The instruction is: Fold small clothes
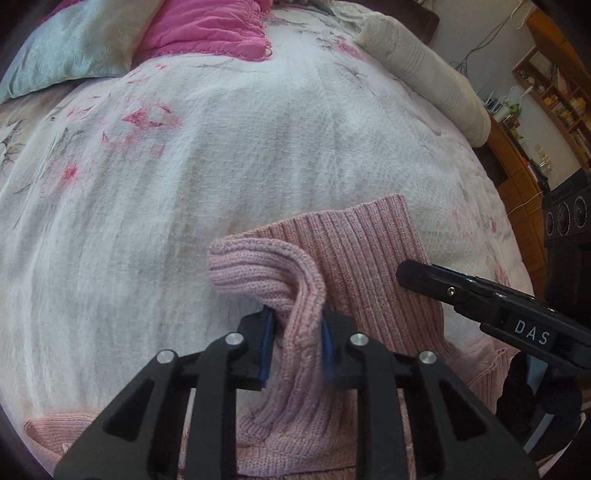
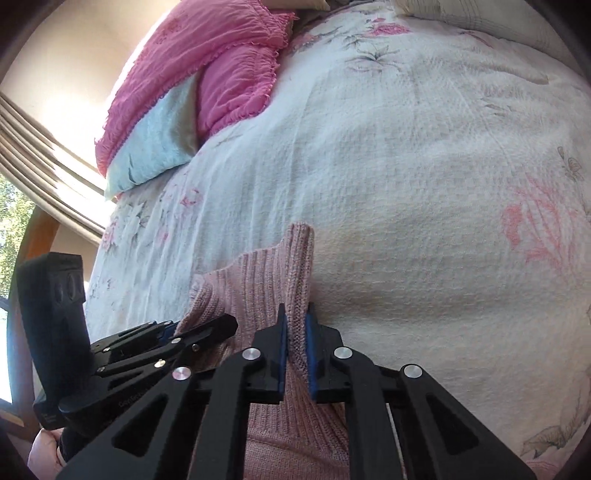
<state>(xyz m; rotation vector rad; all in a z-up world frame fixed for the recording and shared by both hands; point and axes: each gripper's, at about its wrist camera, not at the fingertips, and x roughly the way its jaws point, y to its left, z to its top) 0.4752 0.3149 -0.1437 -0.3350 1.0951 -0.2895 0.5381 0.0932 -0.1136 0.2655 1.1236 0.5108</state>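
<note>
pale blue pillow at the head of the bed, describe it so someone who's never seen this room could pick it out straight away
Start from the white floral bedspread that covers the bed and look to its far end, on the window side. The pale blue pillow lies there, partly under a bright pink ruffled pillow. It is the only blue thing on the bed, smooth and faintly embroidered, unlike the crinkled pink one beside it.

A floral white bedspread (image 1: 229, 155) is covering the bed, with a pink pillow (image 2: 221, 66) lying over a pale blue pillow (image 2: 162, 144).
</note>
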